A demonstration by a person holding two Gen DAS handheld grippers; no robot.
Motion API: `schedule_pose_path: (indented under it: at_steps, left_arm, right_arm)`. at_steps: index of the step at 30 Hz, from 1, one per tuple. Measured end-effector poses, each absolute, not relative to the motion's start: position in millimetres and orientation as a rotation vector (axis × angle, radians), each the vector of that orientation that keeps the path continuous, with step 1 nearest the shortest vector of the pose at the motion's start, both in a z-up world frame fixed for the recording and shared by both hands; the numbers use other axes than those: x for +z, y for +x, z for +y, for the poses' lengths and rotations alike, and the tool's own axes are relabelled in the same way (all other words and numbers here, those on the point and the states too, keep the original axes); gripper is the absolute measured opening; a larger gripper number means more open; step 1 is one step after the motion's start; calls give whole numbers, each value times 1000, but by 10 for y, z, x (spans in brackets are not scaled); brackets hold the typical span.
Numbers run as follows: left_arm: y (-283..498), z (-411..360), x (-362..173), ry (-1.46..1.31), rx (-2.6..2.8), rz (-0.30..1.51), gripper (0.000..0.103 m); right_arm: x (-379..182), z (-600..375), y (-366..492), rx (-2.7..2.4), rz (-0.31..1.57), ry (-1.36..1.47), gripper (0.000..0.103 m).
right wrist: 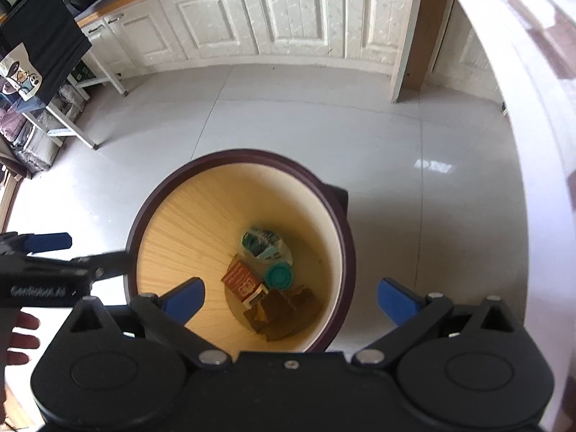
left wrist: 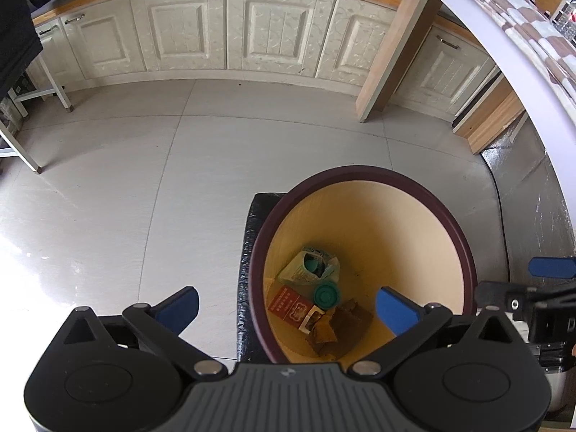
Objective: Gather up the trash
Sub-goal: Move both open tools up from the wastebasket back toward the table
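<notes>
Pale glossy floor tiles point(left wrist: 108, 187) underfoot, cream panelled kitchen cabinets point(left wrist: 223, 32) along the far wall beneath a wood-edged grey counter. Off to the right, a wooden table leg point(left wrist: 392, 46) and the white edge of a table draped in a brown-and-white checked cloth point(left wrist: 504, 3).

Standing on the floor near the table, a round bin with a dark maroon rim and pale wood-grain inner wall point(left wrist: 363, 174), seen from almost straight above in both wrist views. Beside it, touching its left side in the left wrist view, a black textured block point(left wrist: 248, 270).

Resting at the bottom of the bin: a crumpled green-and-white printed wrapper point(left wrist: 311, 264), a round green plastic lid point(left wrist: 326, 294), a red-and-white printed carton point(left wrist: 293, 306) and crumpled brown paper scraps point(left wrist: 338, 325), all touching or overlapping.

Left gripper point(left wrist: 288, 306) spread wide, blue fingertips point(left wrist: 181, 304) far apart, one over the floor and one over the bin's mouth, nothing between them. Right gripper point(right wrist: 289, 297) likewise wide apart and empty, poised above the bin opening, one blue pad inside the rim's outline and the other outside it. Each tool visible at the edge of the other's view, close alongside.
</notes>
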State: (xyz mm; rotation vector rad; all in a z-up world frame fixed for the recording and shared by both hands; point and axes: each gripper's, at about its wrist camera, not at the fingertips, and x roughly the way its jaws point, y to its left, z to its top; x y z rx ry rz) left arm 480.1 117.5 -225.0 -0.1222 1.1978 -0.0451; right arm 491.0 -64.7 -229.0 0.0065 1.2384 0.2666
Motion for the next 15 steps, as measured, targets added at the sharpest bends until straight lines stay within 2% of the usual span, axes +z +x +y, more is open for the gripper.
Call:
schedule_pose_path:
  at_steps: [15]
  left_arm:
    - [4322,1249,-2064,-142,-56,1157,103]
  right_arm:
    - [-2101,-675,4527,209,1148,-19,103]
